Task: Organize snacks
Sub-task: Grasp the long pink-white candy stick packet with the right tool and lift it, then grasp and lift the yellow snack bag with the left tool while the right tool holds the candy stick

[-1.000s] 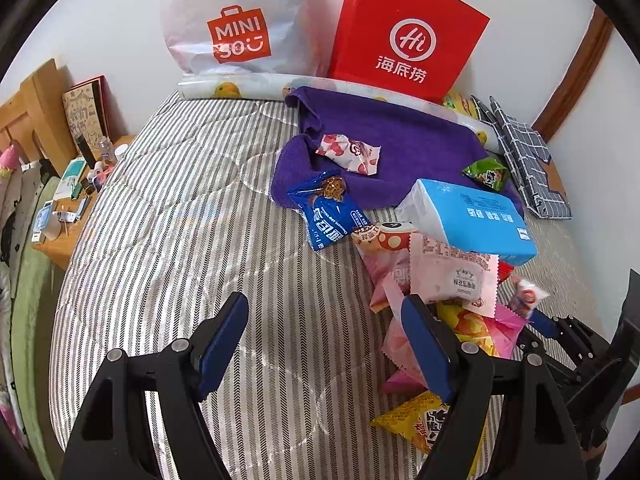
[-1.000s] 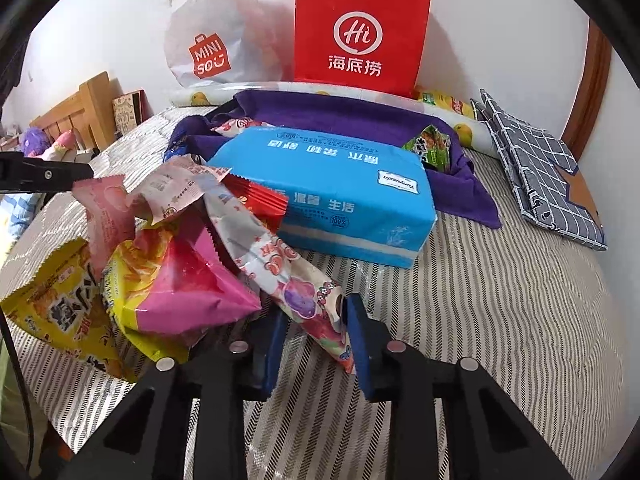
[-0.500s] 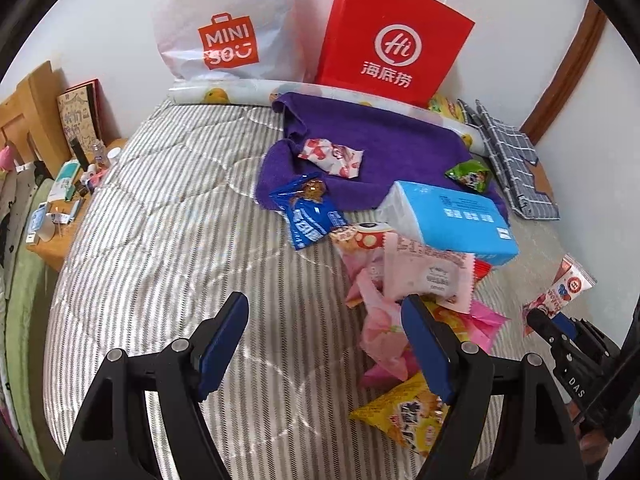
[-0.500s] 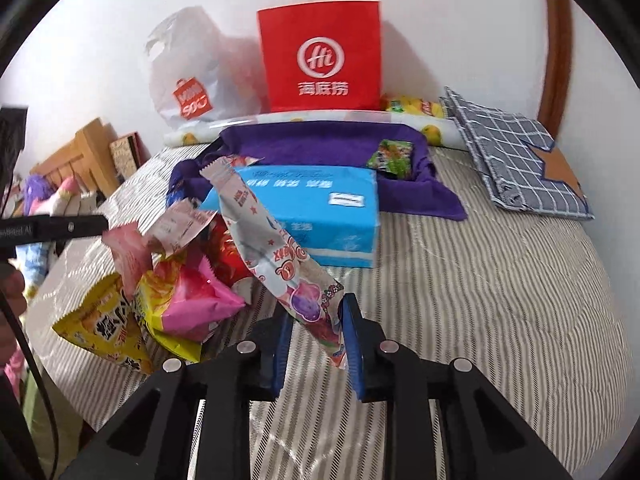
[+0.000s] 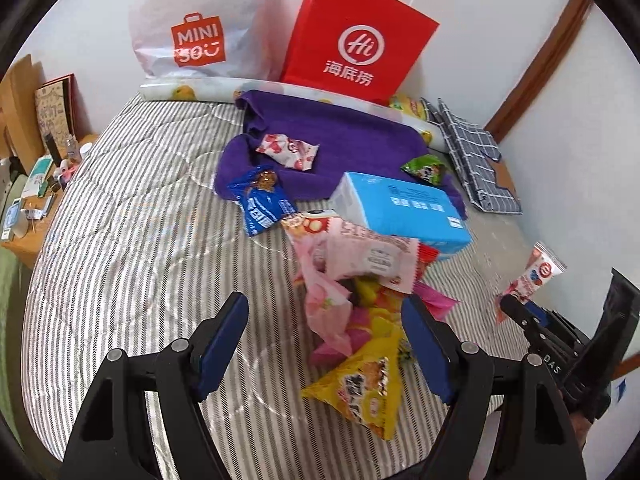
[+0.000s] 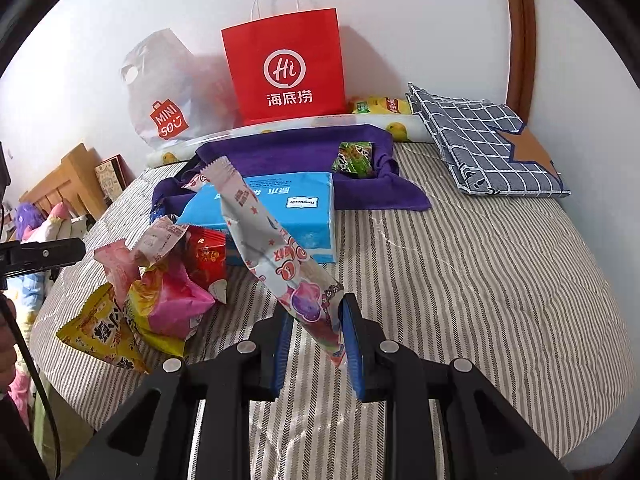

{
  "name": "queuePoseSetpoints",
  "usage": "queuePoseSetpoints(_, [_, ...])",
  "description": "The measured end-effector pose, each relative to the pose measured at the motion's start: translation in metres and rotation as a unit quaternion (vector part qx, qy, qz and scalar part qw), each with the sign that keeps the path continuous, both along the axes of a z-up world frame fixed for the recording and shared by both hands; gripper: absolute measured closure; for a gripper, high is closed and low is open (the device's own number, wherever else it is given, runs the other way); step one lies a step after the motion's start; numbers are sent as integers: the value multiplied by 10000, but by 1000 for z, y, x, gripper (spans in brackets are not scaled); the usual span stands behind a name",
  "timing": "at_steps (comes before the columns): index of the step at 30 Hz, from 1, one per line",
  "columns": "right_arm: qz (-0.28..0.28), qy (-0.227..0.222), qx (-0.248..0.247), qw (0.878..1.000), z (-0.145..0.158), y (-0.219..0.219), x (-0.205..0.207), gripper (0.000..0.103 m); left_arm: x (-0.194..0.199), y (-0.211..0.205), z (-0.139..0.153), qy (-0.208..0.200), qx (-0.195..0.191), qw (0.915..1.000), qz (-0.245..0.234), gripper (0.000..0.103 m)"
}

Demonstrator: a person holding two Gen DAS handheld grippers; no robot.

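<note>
Right wrist view: right gripper (image 6: 314, 344) clamped on the lower end of a long snack packet (image 6: 276, 256), lifted clear of the striped bedspread (image 6: 480, 280), beside the snack pile (image 6: 160, 292) and in front of the blue tissue pack (image 6: 304, 204). Left gripper (image 5: 324, 344) spread wide, empty, above the pile. Probably mid-carry; next, likely a placing spot on the purple towel (image 6: 288, 152), then release.
</note>
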State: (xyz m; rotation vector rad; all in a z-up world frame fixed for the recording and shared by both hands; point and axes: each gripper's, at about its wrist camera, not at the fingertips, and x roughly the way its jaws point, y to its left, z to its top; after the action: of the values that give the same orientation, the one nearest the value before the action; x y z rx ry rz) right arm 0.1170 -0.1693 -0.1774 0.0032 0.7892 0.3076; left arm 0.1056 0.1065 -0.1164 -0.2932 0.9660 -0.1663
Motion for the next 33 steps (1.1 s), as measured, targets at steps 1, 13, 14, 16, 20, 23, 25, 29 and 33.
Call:
queuePoseSetpoints(1, [-9,-2,-6,10000,0,0,-1,80,-2,-3,1,-3,16,10000,-33,25])
queuePoseSetpoints(13, [-66,-64,61,9999,3,-8,-14,80,-18,-37,-14,201,207,9988,-392,25])
queuePoseSetpoints(14, [-63,-67,64,9999,3,-9,-16,80,-18,-40,-16,224,256,9986,-414,25])
queuePoseSetpoints(16, [-59,-60,67,9999,3,-10,-17,80,-19,-45,-22,287,372,9979,-447,25])
queuePoseSetpoints(20, [-71,-54,67,9999,1,-11,-20,80,-18,-51,-36,480,461,9966,-486,29])
queuePoseSetpoints(23, [-76,-50,34,10000,-1,-12,-21,80,-18,-54,-43,586,506,9957,-512,34])
queuePoseSetpoints(25, [-82,-45,42,9999,-1,-12,-21,80,-18,-55,-47,643,550,9950,-526,35])
queuePoseSetpoints(29, [-76,-30,15,10000,-3,-11,-21,80,-18,-55,-53,714,601,9943,-514,43])
queuePoseSetpoints(33, [-58,-4,6,10000,-4,-9,-19,80,-18,-52,-54,736,556,9944,-514,48])
